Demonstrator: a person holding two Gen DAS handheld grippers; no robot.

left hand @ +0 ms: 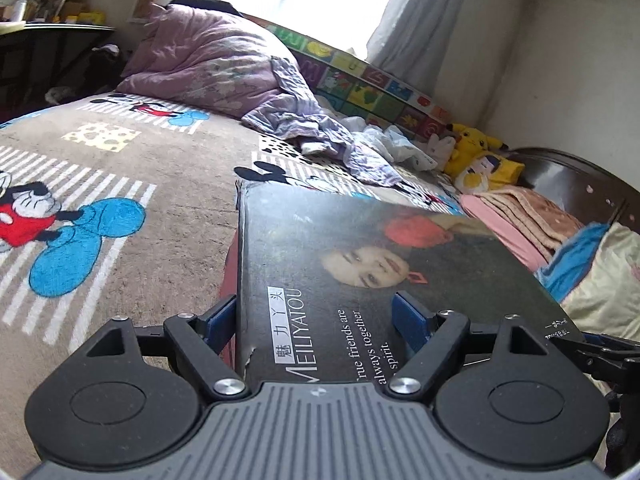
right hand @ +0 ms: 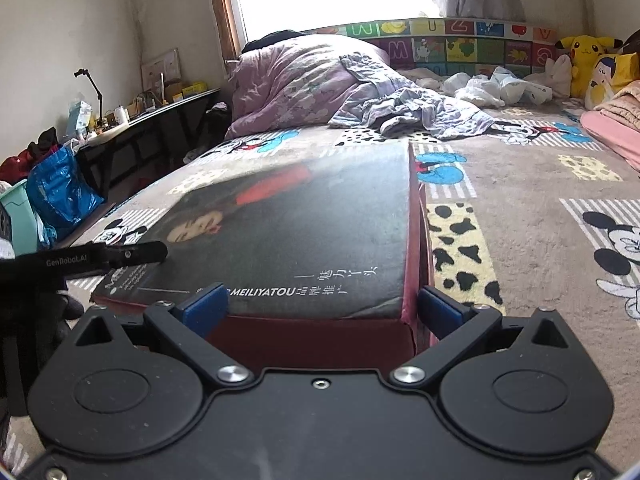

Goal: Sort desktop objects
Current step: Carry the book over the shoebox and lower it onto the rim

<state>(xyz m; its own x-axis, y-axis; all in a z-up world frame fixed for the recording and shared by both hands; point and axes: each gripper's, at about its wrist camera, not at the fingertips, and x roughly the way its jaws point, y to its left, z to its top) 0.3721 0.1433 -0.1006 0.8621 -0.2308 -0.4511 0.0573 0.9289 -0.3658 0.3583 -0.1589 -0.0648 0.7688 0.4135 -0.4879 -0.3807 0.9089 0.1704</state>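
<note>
1. Left gripper (left hand: 316, 320): the jaws straddle a corner of the box (left hand: 360, 264), one blue pad down the side wall, the other lying over the printed lid. Pads look pressed close against the cardboard, so I judge them clenched on the box.

2. Right gripper (right hand: 322, 308): the jaws sit spread wide at the box's (right hand: 304, 220) near end, one pad over the lid, the other just outside the red side wall. There's daylight beside that outer pad, so I call them released, bracketing the corner but not pinching.

3. The box lies flat on the bed (left hand: 120, 160), on the cartoon-mouse blanket (right hand: 520, 208) near the bed's front edge, lid on.

4. Handling, as I judge it: stiff cardboard, broad and flat, probably light for its bulk. The glossy lid looks slippery, and one corner of the lid is already torn, so go gently there. A loose lid could lift away from the red base. Best hold is across lid and wall together, one gripper at each end.

5. Pose: both grippers come in low and nearly level with the lid. The left gripper shows at the left of the right view, reaching over the lid.
</note>
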